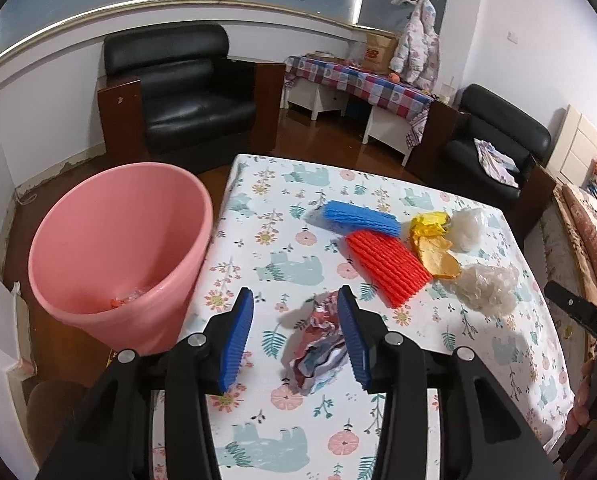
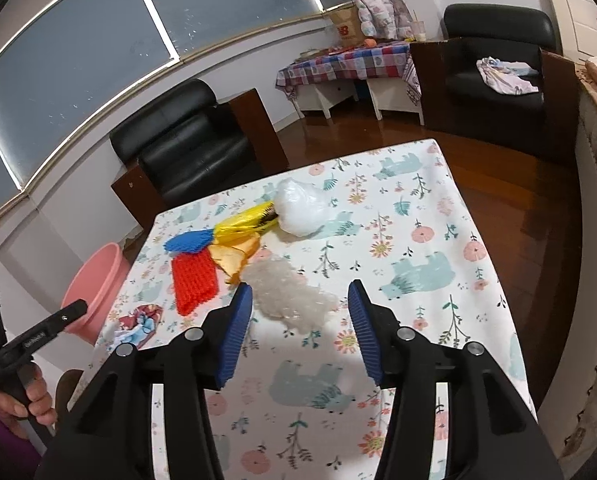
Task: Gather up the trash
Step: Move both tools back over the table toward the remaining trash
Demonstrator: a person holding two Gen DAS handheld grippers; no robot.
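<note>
left gripper (image 1: 295,300) jaws spread, crumpled wrapper (image 1: 320,344) lay loose between them near table's (image 1: 258,216) left edge | right gripper (image 2: 300,296) jaws spread over clear plastic wad (image 2: 290,294), not pinching | pink bucket (image 1: 110,256) stood beside table's left edge

Both handheld tools look alike. The left gripper (image 1: 295,336) has glossy black plastic arms, each ending in a ribbed blue pad (image 1: 237,344), with round silver pivot screws on the linkages. The right gripper (image 2: 300,332) matches it: black arms, ribbed blue pads (image 2: 234,336), silver screws. The person's left hand (image 2: 26,404) wraps a black handle bearing small white lettering, beside a purple sleeve (image 2: 2,448).
</note>
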